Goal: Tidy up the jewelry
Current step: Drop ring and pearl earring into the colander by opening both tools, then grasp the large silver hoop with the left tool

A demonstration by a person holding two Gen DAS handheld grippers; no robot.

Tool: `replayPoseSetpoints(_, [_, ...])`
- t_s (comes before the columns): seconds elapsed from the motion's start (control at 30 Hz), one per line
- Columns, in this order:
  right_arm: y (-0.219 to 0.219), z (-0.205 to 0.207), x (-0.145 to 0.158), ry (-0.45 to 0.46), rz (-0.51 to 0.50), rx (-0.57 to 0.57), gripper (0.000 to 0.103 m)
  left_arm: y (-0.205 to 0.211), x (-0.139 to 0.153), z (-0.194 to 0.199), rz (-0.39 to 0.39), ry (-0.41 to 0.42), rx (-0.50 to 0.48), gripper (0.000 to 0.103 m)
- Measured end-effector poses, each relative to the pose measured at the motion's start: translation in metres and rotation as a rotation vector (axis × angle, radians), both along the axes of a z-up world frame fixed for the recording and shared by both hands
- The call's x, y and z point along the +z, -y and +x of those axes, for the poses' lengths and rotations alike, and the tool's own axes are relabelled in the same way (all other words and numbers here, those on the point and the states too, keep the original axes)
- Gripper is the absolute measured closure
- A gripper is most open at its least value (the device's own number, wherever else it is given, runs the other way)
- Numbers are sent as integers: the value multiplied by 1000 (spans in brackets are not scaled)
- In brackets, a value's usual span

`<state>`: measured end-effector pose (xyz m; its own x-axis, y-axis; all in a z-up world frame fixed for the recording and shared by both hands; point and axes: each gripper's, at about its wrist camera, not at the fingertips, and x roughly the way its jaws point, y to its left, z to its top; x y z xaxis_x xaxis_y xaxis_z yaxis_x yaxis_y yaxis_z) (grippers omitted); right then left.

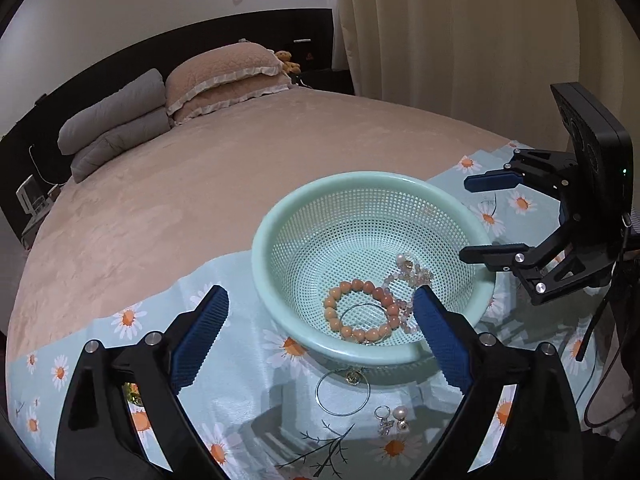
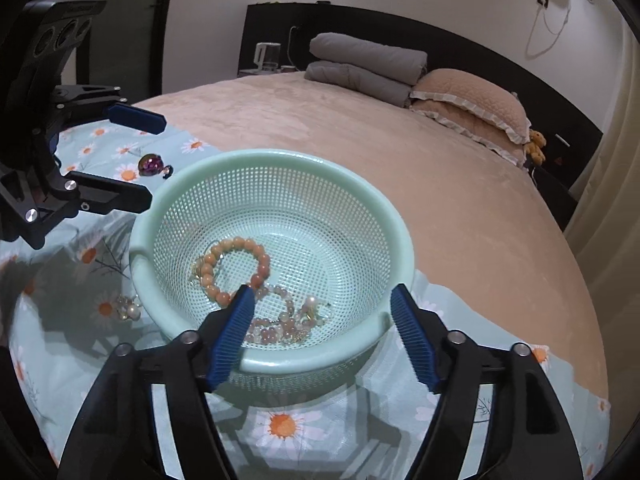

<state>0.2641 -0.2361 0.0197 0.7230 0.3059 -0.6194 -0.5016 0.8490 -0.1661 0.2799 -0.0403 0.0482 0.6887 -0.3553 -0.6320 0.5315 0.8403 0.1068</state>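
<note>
A mint-green perforated basket sits on a daisy-print cloth on a bed. Inside lie an orange bead bracelet, a pale pink bead bracelet and a thin ring hoop. On the cloth near my left gripper lie a thin wire hoop and pearl earrings. A purple bead piece lies beyond the basket. My left gripper is open and empty. My right gripper is open and empty over the basket's near rim.
The cloth covers the bed's near corner. Beige bedspread stretches behind, with grey and beige pillows at the dark headboard. Curtains hang by the bed, a small teddy bear sits near the pillows.
</note>
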Motion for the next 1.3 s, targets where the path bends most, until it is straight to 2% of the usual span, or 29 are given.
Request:
replayPoseSetpoints(0.03, [4,-2,2,9,13,-11,19,-4,2,0,2,-1,17,6])
replayPoseSetpoints(0.3, [9,-16,6,4,23,-7,18,-31,1,-1,-9,-44,90,6])
replayPoseSetpoints(0.6, [11,-33,4,8,65,-17,17,-38,-24,-13,-3,-115,77,6])
replayPoseSetpoints(0.9, [5,-55,-22,-64,158,54,17,-33,-58,-13,43,-152,44,6])
replayPoseSetpoints(1.0, [-4,-60,-37,-99,180,95,19,-30,-68,-9,52,-166,31,6])
replayPoseSetpoints(1.1, [-15,-60,-53,-145,188,133,26,-28,-77,-7,64,-173,9,6])
replayPoseSetpoints(1.3, [-50,-63,-73,-212,133,243,40,-26,-92,1,62,-205,-34,7])
